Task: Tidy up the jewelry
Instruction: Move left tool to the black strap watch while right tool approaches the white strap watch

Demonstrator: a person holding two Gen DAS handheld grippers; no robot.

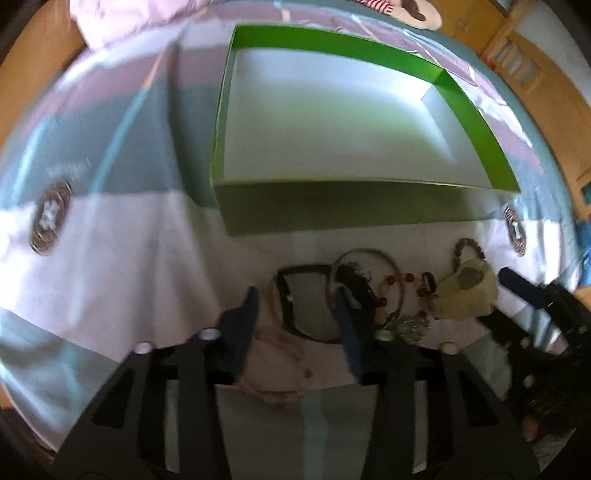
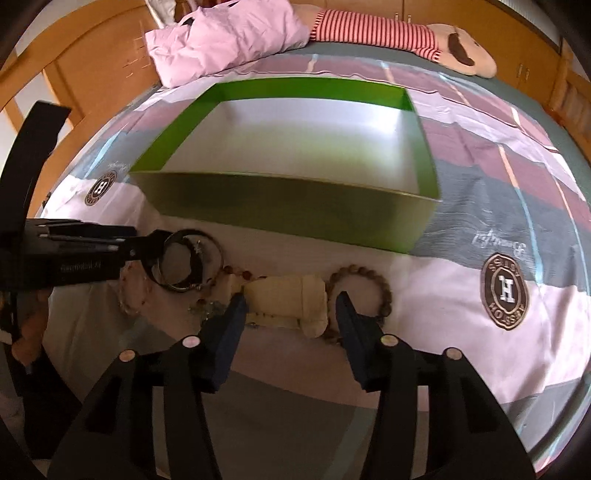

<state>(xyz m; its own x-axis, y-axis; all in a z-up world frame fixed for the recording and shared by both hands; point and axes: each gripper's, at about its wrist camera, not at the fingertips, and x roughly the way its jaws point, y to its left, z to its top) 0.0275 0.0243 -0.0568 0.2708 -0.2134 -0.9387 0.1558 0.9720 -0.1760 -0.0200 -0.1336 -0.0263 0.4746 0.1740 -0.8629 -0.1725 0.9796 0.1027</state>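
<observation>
A pile of jewelry lies on the bedspread in front of an empty green box with a white floor. My left gripper is open, its fingers astride a dark bangle; it also shows in the right wrist view, next to thin ring bangles. My right gripper is open, its fingers either side of a pale yellow cloth pouch. A brown bead bracelet lies beside the pouch. An amber bead string and a pink bead bracelet lie nearby.
The bed has a striped spread with round logo patches. A pink pillow and a striped plush toy lie behind the box. Wooden cabinets surround the bed.
</observation>
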